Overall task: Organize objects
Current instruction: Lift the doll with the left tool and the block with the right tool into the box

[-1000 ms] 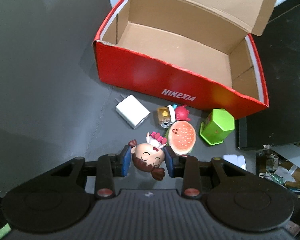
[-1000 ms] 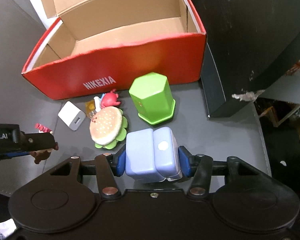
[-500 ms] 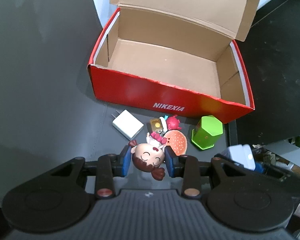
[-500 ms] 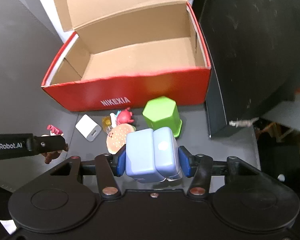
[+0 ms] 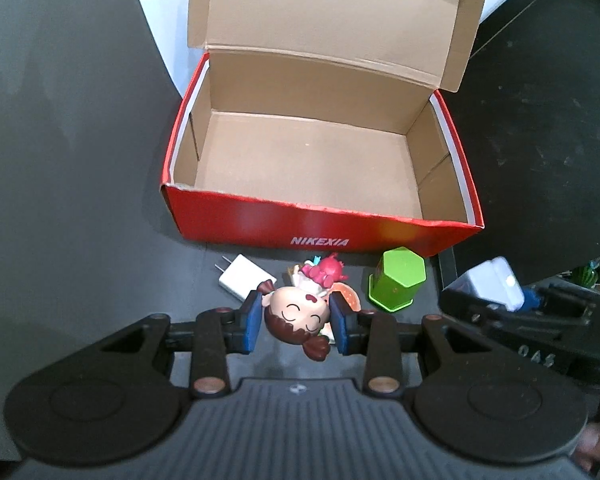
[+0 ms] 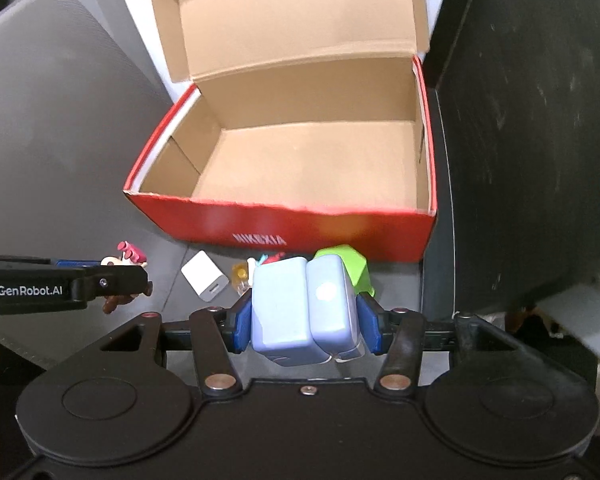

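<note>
The open red shoe box [image 5: 320, 228] is sitting on the dark tabletop [image 5: 80, 160], its lid standing up at the back and its cardboard floor lying bare. It is lying ahead of and below both grippers, its long axis running across the view, so each held item is probably going forward over the near red wall and down.

The right gripper [image 6: 306, 320] is pinching a pale blue block-shaped toy [image 6: 304, 312] between its blue pads, clear of the table. The left gripper [image 5: 296, 320] is clamping a smiling doll figure [image 5: 296, 312] by the head.

In front of the box the green hexagonal container [image 5: 398, 280], the white charger plug [image 5: 242, 282], the burger toy [image 5: 346, 296] and the small red figure [image 5: 326, 270] are waiting. Both hands are looking about equally near the box.
</note>
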Demonstrator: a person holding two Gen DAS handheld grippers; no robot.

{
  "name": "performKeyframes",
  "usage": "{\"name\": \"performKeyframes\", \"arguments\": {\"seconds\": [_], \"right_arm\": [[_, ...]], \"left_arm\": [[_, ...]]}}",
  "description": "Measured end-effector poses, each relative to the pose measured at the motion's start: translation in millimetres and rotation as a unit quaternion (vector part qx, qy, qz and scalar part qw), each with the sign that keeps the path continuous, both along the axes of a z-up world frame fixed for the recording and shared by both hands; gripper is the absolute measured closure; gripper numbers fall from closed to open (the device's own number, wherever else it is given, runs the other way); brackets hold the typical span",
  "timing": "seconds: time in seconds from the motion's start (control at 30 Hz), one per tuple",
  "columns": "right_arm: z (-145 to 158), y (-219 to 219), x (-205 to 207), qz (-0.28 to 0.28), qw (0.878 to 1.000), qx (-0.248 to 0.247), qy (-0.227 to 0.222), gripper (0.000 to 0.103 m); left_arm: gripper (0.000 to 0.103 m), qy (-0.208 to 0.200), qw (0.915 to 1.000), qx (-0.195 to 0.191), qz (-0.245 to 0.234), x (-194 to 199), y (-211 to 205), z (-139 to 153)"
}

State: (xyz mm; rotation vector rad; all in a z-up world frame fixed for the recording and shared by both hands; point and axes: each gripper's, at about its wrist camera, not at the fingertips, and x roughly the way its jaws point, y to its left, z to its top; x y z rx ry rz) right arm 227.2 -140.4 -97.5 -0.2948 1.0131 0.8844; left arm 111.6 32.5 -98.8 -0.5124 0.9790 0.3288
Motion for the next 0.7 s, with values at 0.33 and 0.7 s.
{"name": "performKeyframes", "arguments": {"seconds": [0.33, 0.7], "right_arm": [[20.0, 10.6, 15.4, 0.040, 0.999, 0.027, -0.018, 0.052], [24.2, 26.9, 34.1, 0.048, 0.997, 0.055, -0.011, 0.052]], "left_arm": [[0.068, -0.016, 0.9997, 0.020, -0.002, 10.7, 18.4, 21.6], [0.068, -0.027, 0.9990, 0.032, 0.014, 29.1, 42.0, 34.0]]}}
